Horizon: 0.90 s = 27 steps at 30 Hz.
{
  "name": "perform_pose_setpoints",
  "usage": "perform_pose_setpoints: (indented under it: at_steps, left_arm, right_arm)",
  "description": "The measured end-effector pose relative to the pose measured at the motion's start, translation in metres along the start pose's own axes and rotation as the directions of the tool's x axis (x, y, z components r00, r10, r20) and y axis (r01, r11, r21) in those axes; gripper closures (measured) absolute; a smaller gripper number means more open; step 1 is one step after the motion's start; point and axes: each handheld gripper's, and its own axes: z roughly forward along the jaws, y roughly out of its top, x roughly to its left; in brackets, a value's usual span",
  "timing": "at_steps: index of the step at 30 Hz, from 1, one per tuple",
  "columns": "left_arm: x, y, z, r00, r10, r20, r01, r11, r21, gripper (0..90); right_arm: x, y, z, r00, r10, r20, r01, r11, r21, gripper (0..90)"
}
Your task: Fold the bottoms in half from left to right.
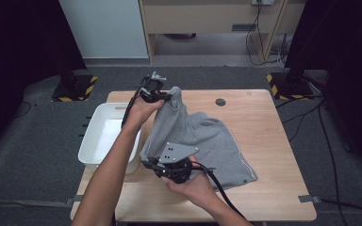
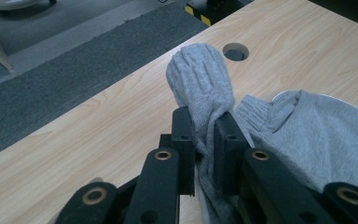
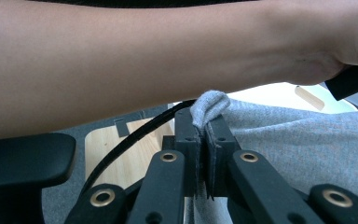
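two grippers are in my hands, and both are clamped on one grey sweatshirt (image 1: pixel 202 136). my left gripper (image 1: pixel 162 96) is at the far side of the wooden table (image 1: pixel 273 141), its jaws pressed together on a bunched ribbed cuff (image 2: pixel 200 77) that sticks out past the tips in the left gripper view. my right gripper (image 1: pixel 156 164) sits at the near left edge of the garment, jaws closed on a small fold of grey fabric (image 3: pixel 209 105), seen in the right gripper view beneath my left forearm (image 3: pixel 144 60). the sweatshirt is lifted at the left gripper's end and drapes down; the rest lies on the table, spread toward the right and near side. a white plastic bin (image 1: pixel 99 136) stands at the table's left edge, just beside the hanging cloth. a round cable hole (image 1: pixel 220 101) is in the tabletop beyond the sweatshirt.
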Motion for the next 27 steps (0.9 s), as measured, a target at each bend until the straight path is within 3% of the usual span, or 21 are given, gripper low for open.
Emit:
perform_pose_setpoints:
  at_steps: [27]
  left_arm:
    - [0.016,-0.007,-0.009,0.9998,-0.016,-0.011,0.017,0.9998,0.009,80.8]
  right_arm:
    - [0.003,0.007,0.008,1.0,-0.008,-0.006,0.008,1.0,0.001,86.3]
